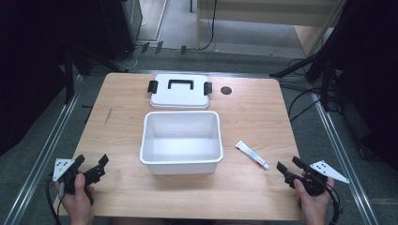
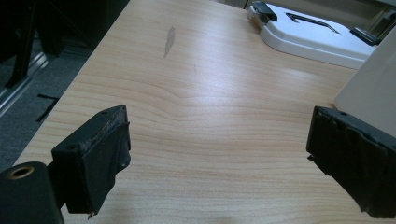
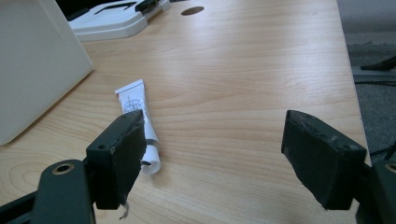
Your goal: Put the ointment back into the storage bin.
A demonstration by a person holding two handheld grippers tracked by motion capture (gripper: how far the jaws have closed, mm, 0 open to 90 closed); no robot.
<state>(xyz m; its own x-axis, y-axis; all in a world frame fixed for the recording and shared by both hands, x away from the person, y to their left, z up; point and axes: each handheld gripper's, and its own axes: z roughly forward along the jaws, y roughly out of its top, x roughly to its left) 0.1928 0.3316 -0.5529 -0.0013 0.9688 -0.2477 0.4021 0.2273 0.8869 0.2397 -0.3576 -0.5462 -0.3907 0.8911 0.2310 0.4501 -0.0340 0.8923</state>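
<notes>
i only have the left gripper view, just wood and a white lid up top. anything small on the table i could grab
Observer: Yes, a small white tube lies right of the white bin, on the table.
Operator: is it near the other gripper
Observer: Yes, the right gripper sits just beyond its capped end, jaws open.
Operator: is the bin empty
Observer: Yes, the high view shows nothing inside it.
</notes>
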